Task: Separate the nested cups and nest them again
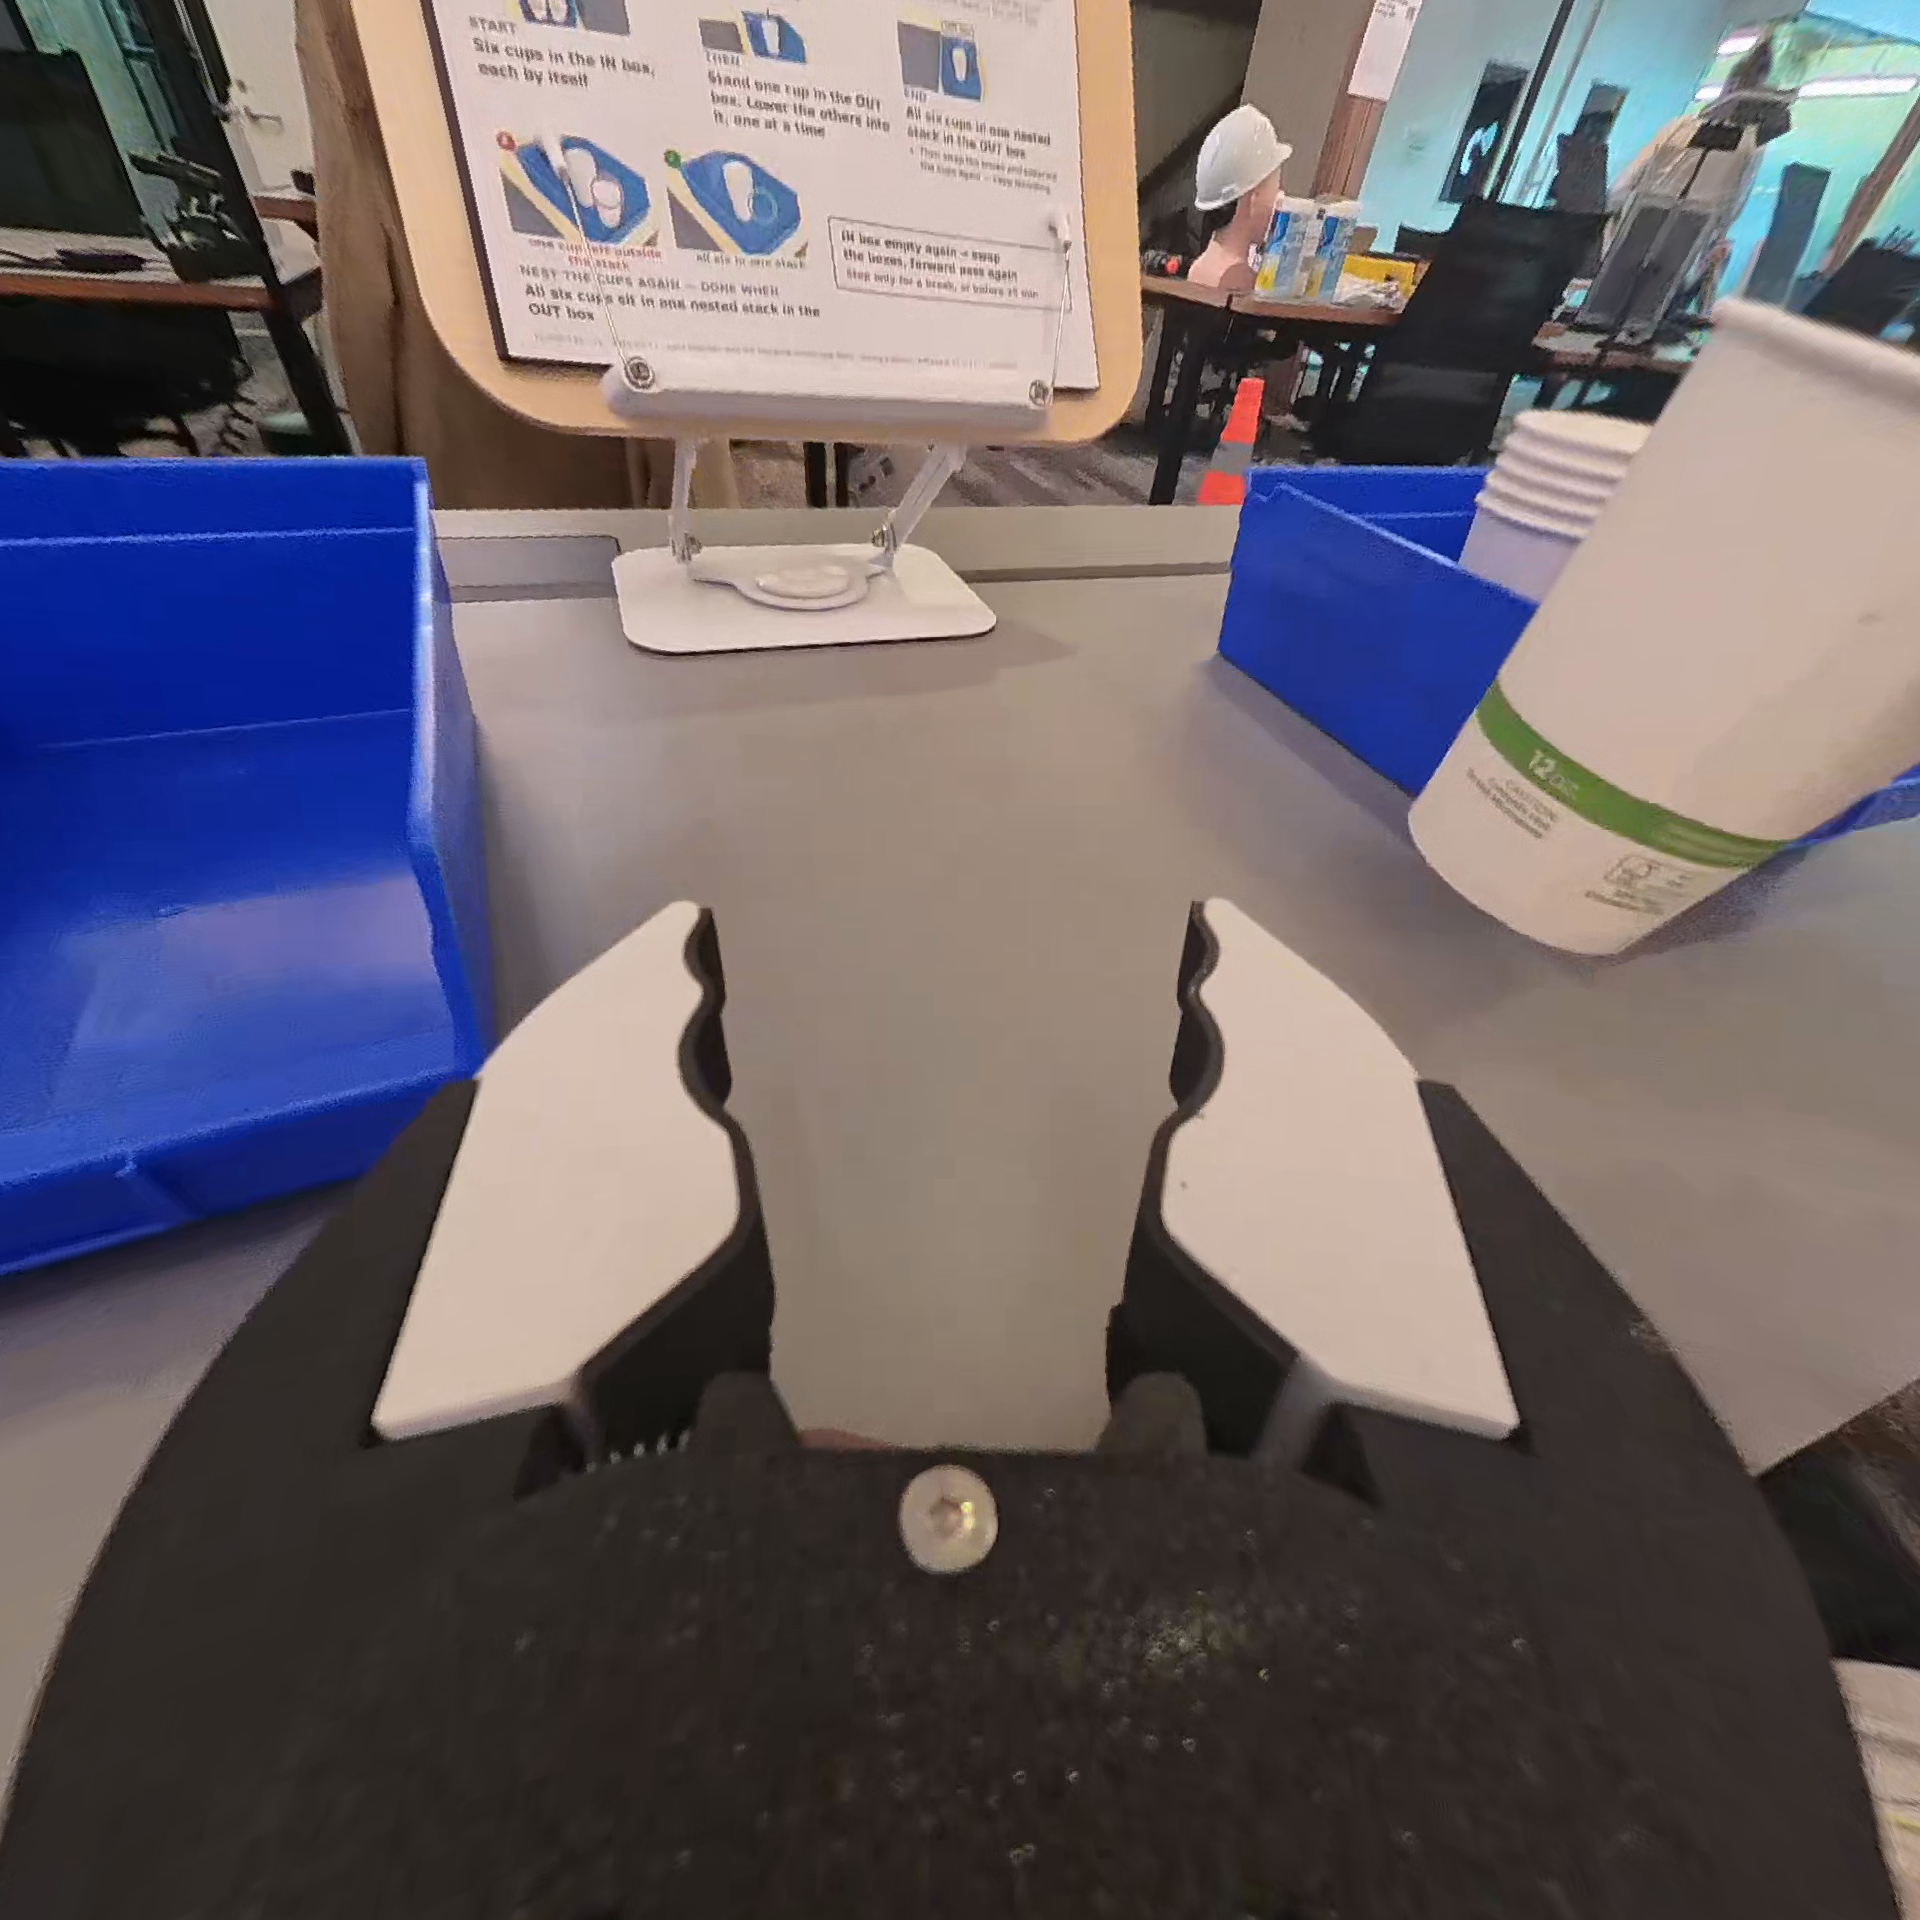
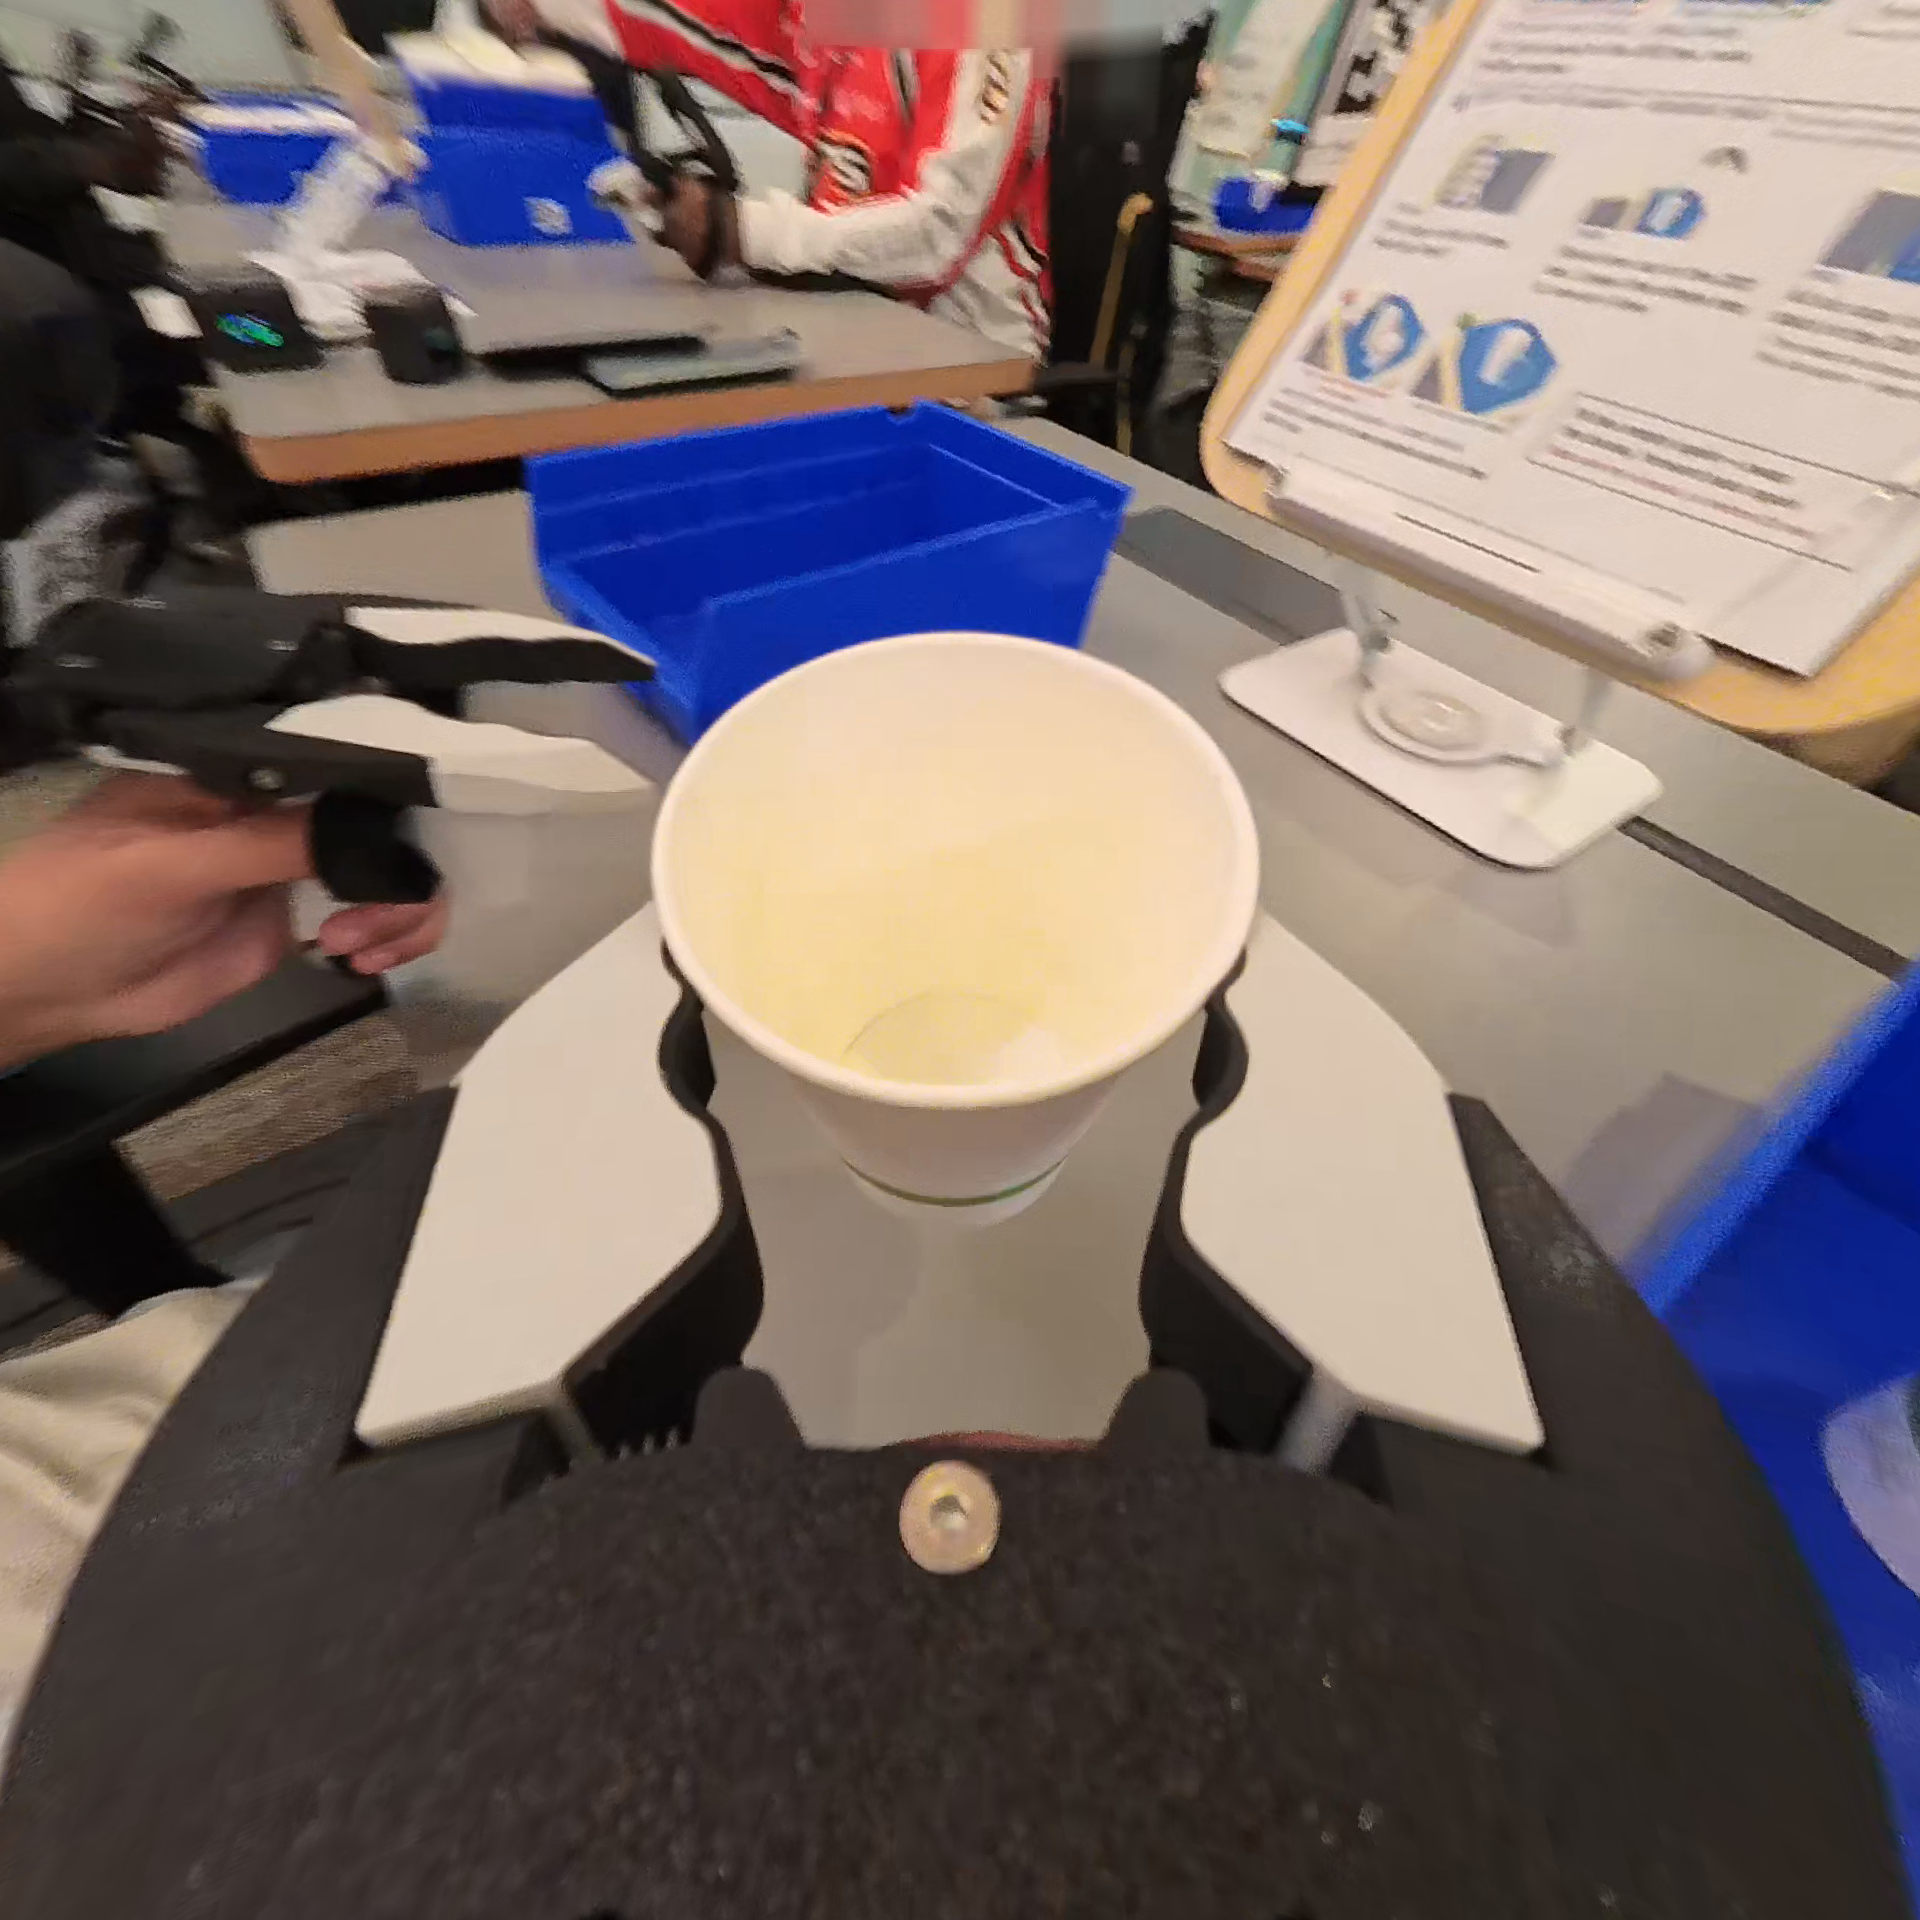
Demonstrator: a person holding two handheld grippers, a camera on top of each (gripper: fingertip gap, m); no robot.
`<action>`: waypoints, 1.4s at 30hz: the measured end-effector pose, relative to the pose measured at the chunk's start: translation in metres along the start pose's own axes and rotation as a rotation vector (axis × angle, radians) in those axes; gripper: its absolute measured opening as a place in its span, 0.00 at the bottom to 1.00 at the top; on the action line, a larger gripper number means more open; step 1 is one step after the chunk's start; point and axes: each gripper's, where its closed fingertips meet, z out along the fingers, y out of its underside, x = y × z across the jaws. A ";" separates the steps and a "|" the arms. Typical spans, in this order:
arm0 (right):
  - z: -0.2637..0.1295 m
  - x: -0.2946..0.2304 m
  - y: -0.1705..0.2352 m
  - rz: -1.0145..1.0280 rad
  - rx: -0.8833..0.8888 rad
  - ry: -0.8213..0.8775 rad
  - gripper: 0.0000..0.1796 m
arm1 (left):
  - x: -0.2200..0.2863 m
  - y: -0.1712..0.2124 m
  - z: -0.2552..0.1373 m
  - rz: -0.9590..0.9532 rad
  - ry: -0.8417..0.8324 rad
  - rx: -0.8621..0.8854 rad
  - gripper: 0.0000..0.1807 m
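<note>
The right gripper (image 2: 951, 987) has its jaws closed on 1 white paper cup (image 2: 951, 894), pinching the wall just under the rim so the mouth stays open and faces the camera. That grip leaves the tapered base free, which suits lowering it into another cup. In the left wrist view the same cup (image 1: 1704, 644) hangs tilted in the air at the right, base toward the table, just in front of the right-hand blue bin (image 1: 1361, 623).

Behind it in that bin stands a nested stack of cups (image 1: 1553, 499), with several rims showing 1 above another. I judge the held cup has just been separated from this stack, or is about to join it; the frames do not settle which.

The left gripper (image 1: 951, 1039) is empty, its jaws spread wide above bare table, between the 2 bins. It appears to be waiting in reserve, ready to steady a cup. A hand (image 2: 156, 914) holds it at the left of the right wrist view.

The other blue bin (image 1: 229, 810) sits at the left, and no cup shows in the part in view.

The table (image 1: 935, 810) is smooth and grey. An instruction sheet on a white stand (image 1: 800, 603) sits at its far edge. The room beyond is an open workspace with more tables, more blue bins, an orange cone (image 1: 1236, 436) and a seated person in a red and white jacket (image 2: 914, 135).
</note>
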 end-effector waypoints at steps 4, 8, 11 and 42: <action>-0.010 0.016 -0.012 0.023 0.058 0.112 0.51 | -0.001 0.001 0.002 0.081 -0.028 0.026 0.45; -0.043 0.064 -0.049 0.037 0.133 0.295 0.51 | 0.004 0.005 0.005 0.081 0.000 0.016 0.45; -0.081 0.141 -0.080 0.090 0.209 0.511 0.52 | 0.007 0.011 0.007 0.090 0.017 -0.004 0.44; -0.060 0.284 0.062 0.292 -0.306 0.628 0.61 | 0.012 0.020 0.011 0.044 0.097 -0.075 0.44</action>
